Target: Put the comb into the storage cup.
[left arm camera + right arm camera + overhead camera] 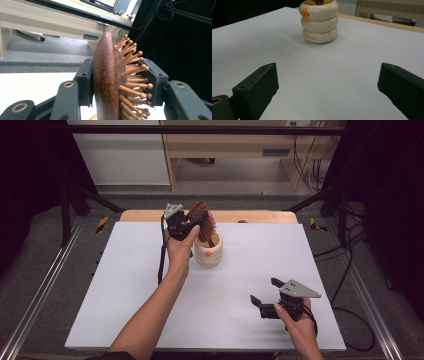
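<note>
A cream-coloured holder shaped like three stacked rings, with a small orange duck bill on its side point(208, 251), stands on a white table point(125, 285) a little beyond the table's middle. Directly above the holder, the left gripper point(192, 223) pinches the head of a dark reddish-brown wooden hairbrush with ball-tipped wooden pegs point(112, 80), one pad on the smooth back, the other against the pegs. The brush handle reaches down into the holder's mouth. The right gripper point(264, 292) rests well in front of the holder and to its right, jaws spread wide with nothing between them. The risks, as a judgement: the pad on the rounded pegs could slip and let the brush twist, or a tilted brush could lever the light, unsteadied holder over.
</note>
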Motion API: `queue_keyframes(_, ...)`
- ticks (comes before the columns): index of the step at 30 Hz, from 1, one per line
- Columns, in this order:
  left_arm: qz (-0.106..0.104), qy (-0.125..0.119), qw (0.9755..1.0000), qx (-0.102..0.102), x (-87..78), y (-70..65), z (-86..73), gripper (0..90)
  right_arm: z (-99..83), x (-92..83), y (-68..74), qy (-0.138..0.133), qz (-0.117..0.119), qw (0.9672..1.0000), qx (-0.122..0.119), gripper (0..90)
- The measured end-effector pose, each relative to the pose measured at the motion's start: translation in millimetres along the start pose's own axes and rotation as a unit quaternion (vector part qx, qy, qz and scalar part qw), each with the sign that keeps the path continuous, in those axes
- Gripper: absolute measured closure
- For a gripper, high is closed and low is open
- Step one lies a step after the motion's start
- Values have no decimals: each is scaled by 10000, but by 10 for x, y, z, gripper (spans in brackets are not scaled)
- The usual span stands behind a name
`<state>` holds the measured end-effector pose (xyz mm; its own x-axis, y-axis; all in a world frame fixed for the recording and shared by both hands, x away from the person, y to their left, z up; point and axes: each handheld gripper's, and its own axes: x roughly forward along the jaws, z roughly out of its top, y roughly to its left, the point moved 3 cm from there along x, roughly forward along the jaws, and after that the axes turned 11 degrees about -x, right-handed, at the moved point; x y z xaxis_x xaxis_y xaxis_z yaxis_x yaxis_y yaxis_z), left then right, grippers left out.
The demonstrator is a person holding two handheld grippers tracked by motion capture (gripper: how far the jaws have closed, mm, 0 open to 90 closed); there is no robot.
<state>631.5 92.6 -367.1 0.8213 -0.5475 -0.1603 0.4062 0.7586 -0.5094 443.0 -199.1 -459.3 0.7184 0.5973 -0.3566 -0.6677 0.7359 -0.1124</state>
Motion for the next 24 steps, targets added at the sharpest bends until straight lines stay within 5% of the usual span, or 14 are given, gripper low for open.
queue_keyframes(24, -5, 21, 10000, -90, -36, 103, 9, 486, -7, 19, 6, 26, 35, 10000, 10, 37)
